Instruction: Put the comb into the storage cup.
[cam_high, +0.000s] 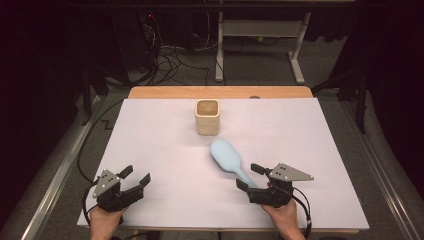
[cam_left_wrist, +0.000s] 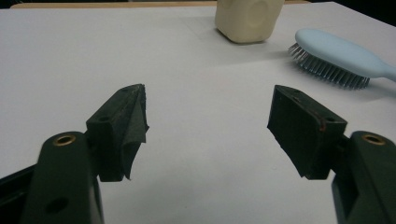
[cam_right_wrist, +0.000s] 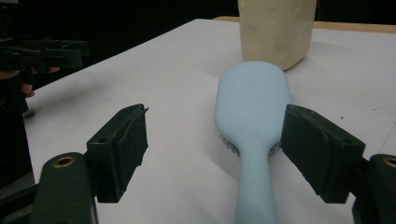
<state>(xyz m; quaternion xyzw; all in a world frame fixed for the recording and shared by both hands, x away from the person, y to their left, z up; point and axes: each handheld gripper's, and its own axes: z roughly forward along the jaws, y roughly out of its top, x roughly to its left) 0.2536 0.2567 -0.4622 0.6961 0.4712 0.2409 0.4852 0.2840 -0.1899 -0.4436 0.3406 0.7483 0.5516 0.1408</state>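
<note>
Hairbrush (cam_high: 229, 159) lies bristles-down, handle toward the right tool (cam_high: 250, 176), head toward the cup (cam_high: 207, 117).

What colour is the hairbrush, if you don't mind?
Pale blue hairbrush, clearest in the right gripper view.

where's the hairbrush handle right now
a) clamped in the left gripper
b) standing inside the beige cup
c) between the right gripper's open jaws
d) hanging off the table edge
c: the light blue hairbrush lies bristles down on the table, its handle running between the right gripper's open jaws, with a gap beside the left jaw.
</note>
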